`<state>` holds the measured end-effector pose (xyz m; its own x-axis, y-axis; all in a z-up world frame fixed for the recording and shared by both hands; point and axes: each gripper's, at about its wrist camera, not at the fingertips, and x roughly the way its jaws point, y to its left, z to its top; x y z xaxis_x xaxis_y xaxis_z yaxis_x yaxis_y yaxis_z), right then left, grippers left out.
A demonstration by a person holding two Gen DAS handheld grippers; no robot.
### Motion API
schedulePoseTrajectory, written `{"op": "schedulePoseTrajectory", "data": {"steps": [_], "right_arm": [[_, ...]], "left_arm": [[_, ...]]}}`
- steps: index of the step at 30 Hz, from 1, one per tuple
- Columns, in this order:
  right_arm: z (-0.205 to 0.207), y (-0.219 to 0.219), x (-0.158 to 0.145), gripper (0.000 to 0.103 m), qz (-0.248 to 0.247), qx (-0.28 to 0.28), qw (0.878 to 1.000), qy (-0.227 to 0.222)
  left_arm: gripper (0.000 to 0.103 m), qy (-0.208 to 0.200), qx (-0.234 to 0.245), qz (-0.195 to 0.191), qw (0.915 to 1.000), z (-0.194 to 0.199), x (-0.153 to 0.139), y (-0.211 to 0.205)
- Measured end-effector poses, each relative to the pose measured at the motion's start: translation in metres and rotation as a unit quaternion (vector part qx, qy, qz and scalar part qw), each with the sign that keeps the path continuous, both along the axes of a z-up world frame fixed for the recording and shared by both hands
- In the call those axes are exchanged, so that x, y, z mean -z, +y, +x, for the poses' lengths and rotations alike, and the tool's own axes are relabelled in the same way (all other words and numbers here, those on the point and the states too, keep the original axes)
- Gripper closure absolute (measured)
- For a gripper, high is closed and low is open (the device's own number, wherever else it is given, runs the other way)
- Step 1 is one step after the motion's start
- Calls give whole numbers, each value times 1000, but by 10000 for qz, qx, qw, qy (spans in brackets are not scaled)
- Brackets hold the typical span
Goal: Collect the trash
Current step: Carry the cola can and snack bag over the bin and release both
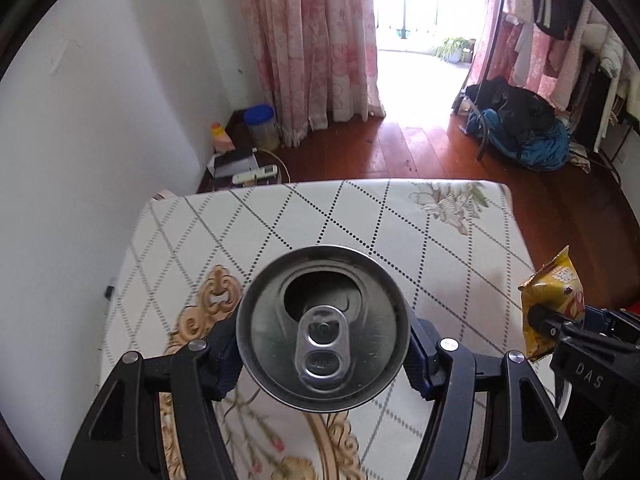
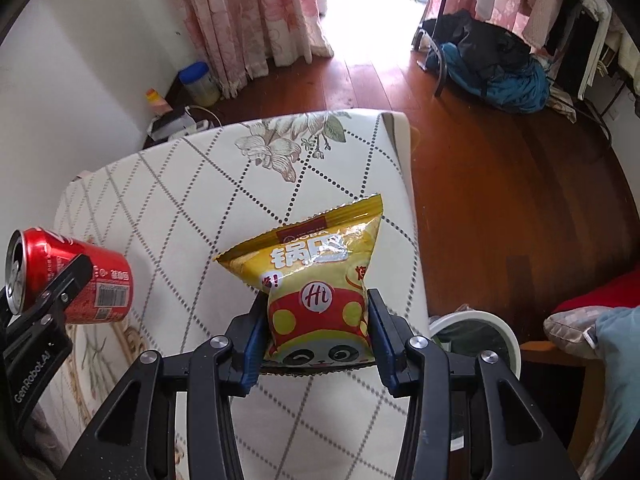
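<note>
Opened red can (image 2: 76,280) and yellow snack bag (image 2: 316,284) held above the table (image 2: 180,208).

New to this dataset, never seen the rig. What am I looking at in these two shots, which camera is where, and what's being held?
There is no robot arm. A person carries a two-finger gripper in each hand, and each gripper has a fisheye camera looking out along its fingers.

The left wrist view shows the left gripper shut on an opened red can, seen top-on. The right wrist view shows the right gripper shut on a yellow snack bag.

Each camera also catches the other gripper at its edge. Both are held above a table with a patterned cloth. A white bin stands on the floor beside it, at the right.
</note>
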<state>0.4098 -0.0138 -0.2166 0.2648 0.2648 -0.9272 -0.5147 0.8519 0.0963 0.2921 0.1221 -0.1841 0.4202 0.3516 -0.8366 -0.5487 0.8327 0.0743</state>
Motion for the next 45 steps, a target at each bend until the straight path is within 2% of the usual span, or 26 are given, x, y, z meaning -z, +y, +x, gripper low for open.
{"op": "schedulePoseTrajectory", "data": {"steps": [8,14,18,21,25,29,32,35,37,38,40,43,44,45], "right_arm": [[-28,-74,-47,55,523,253,9982,-140],[-33,-153,-77,55,718,584,9952,-311],[-30,-211,-85,55,750,873,9927,-369],[-25,-255,-81,55,680,1103,9909,-367],[-11,-302,-59,56,533,1399,9884,-244],[5,-341,-16,56,334,1619,9862,121],[15,-355,19,56,250,1698,9842,441],[23,-362,48,55,229,1717,9825,685],[25,-362,62,55,190,1722,9819,761],[27,-362,69,55,182,1707,9818,808],[31,-360,79,55,170,1691,9814,892],[33,-359,89,54,242,1657,9811,971],[34,-358,90,47,296,1623,9814,980],[32,-355,88,32,350,1613,9816,964]], "left_arm": [[41,-427,451,35,9981,-27,-59,-60],[41,-697,986,-85,9926,-16,-91,-126],[41,-705,1370,-234,9878,4,-94,-170],[41,-603,1647,-416,9836,23,-83,-205],[41,-299,1939,-861,9768,53,-51,-244],[41,183,2085,-1466,9668,84,-7,-268],[40,682,2173,-1826,9565,108,32,-281],[40,1015,2064,-2215,9477,128,60,-282],[37,1147,1954,-2276,9470,133,73,-278],[24,1184,1924,-2275,9472,135,76,-277],[6,1207,1857,-2271,9484,137,77,-273],[6,1181,1763,-2249,9510,130,73,-269],[6,1147,1734,-2155,9541,126,67,-266],[6,1107,1713,-2081,9566,123,63,-264]]}}
